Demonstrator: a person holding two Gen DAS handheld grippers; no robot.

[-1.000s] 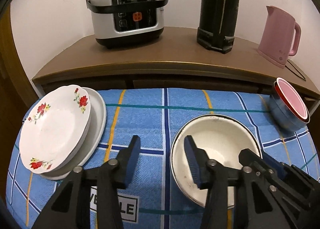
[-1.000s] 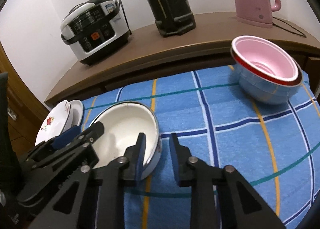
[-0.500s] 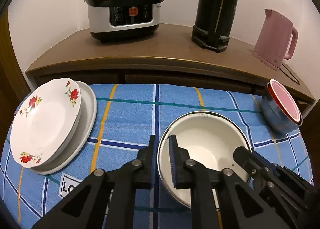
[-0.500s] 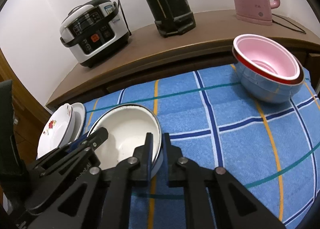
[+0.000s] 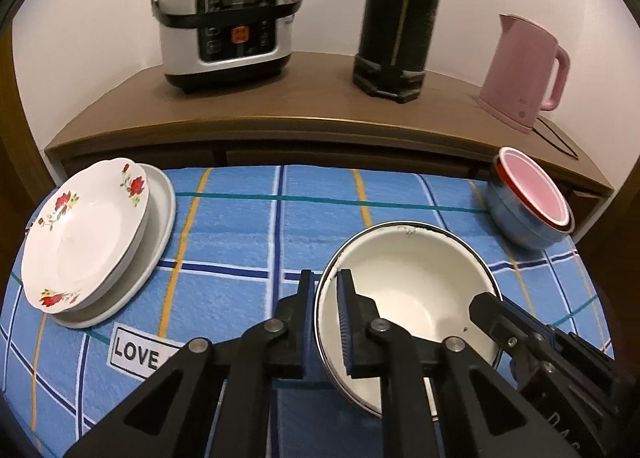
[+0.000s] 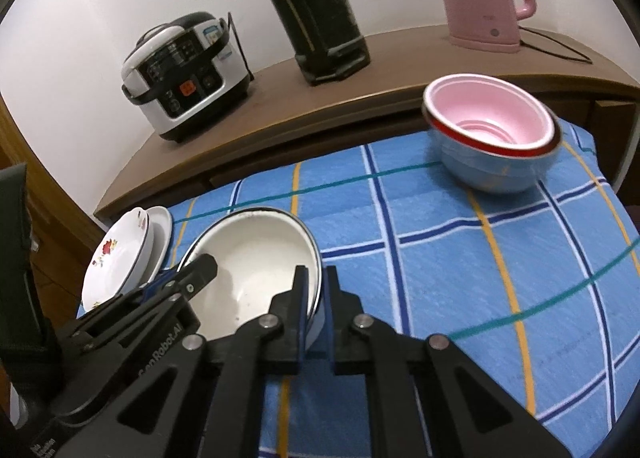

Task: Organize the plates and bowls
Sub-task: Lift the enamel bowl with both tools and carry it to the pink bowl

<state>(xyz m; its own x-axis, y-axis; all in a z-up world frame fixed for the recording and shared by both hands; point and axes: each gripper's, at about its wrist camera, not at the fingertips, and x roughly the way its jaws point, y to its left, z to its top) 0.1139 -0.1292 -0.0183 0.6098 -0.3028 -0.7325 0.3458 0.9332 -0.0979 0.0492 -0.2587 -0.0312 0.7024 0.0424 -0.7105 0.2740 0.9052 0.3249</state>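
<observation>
Left wrist view: your left gripper is clamped on the near-left rim of the white bowl, one finger outside the wall, the other inside. Jaws narrow, only the rim between the pads. The bowl sits tilted, its near side hidden behind the fingers, so you can't tell whether it touches the cloth there.

Right wrist view: your right gripper pinches the opposite rim of the same bowl, again one finger in, one out, jaws nearly together. The left gripper shows at that bowl's far-left edge.

Bowl lies mid-cloth, between the two stacks and apart from both. Plate stack is at the left edge: flowered plate on top of a plain white one. Nested bowls stand at the far right, pink inside red-rimmed inside blue, leaning.

Behind, on the shelf: cooker, black flask, pink kettle.
</observation>
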